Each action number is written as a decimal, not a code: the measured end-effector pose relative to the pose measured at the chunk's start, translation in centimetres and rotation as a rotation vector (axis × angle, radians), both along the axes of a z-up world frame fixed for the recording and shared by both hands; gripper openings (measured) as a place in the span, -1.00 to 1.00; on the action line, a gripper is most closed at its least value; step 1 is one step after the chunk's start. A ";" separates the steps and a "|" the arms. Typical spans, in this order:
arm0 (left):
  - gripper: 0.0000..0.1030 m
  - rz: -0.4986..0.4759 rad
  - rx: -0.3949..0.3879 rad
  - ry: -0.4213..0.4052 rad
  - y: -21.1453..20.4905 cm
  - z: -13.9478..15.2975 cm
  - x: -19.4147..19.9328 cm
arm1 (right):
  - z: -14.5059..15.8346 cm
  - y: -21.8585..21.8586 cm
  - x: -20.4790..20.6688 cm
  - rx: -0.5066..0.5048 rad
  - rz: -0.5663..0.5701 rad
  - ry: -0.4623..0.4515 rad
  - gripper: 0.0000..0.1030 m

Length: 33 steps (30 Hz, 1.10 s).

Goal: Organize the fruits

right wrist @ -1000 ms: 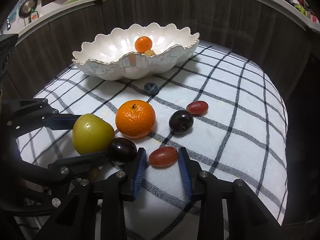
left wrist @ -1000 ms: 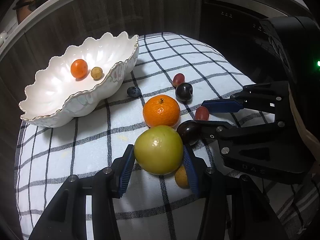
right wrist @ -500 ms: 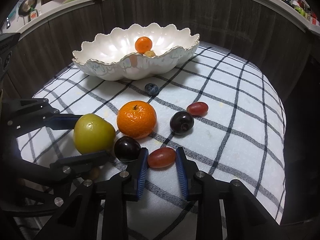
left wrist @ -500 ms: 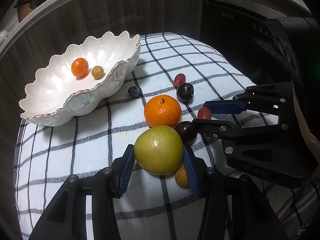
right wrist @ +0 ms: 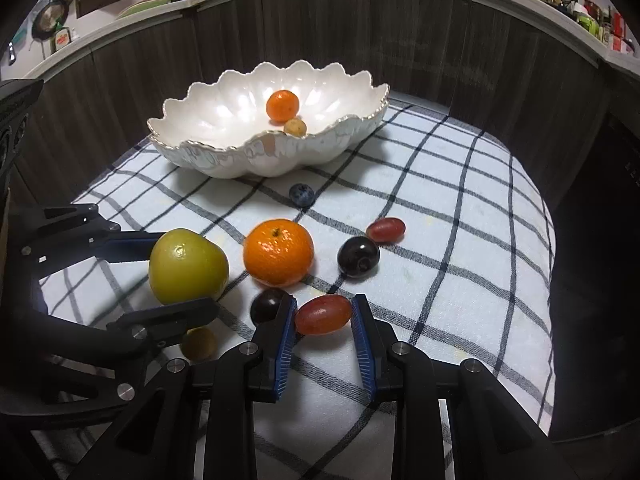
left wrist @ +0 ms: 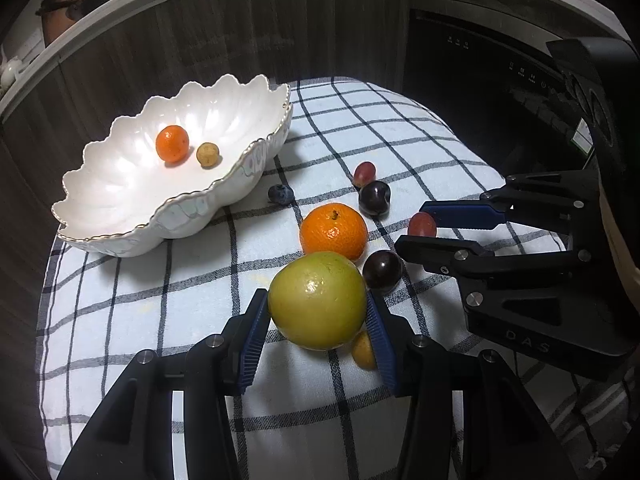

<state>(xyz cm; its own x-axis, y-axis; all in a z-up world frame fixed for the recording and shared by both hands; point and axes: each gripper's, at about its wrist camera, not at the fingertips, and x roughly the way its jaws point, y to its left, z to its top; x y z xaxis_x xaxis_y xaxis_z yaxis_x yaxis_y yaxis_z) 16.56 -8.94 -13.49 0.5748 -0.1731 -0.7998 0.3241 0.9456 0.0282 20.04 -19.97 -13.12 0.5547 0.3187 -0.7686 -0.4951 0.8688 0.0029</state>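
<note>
Closing over the last second, the right tool [right wrist: 323, 316] is now pinching the red grape [right wrist: 322, 314] across its long axis, both blue pads touching its ends, where a second ago gaps were showing on each side. Left tool [left wrist: 317, 312] is gripping the green apple [left wrist: 317, 300] at its widest girth, unchanged from earlier. Both fruits are resting on the checked cloth [right wrist: 460, 240] covering the desk, nearer the cameras than the scalloped white bowl [right wrist: 224, 160].

Grape is looking soft and thin-skinned, light, likely slippery: endwise hold is risking squirt-out or bruising, so gentle pressure is advisable. Apple is looking firm, heavier and smooth; mid-girth hold seems sound.

Lying close by: dark plum [right wrist: 267, 305] just beside the right tool's left finger, large mandarin [right wrist: 278, 257], second plum [right wrist: 358, 257], second grape [right wrist: 385, 229], blueberry [right wrist: 301, 194].
</note>
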 end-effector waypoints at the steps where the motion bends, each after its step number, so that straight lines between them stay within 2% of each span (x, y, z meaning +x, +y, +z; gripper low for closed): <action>1: -0.08 0.002 -0.002 -0.001 0.1 0.1 -0.1 | 0.2 0.0 -0.1 -0.001 0.000 -0.002 -0.43; 22: -0.08 0.112 -0.059 -0.075 4.7 4.1 -1.1 | 4.3 2.7 -1.6 0.027 -0.033 -0.047 -0.43; 33: -0.08 0.171 -0.087 -0.109 7.1 6.0 -1.2 | 6.4 5.0 -1.6 0.019 -0.013 -0.078 -0.43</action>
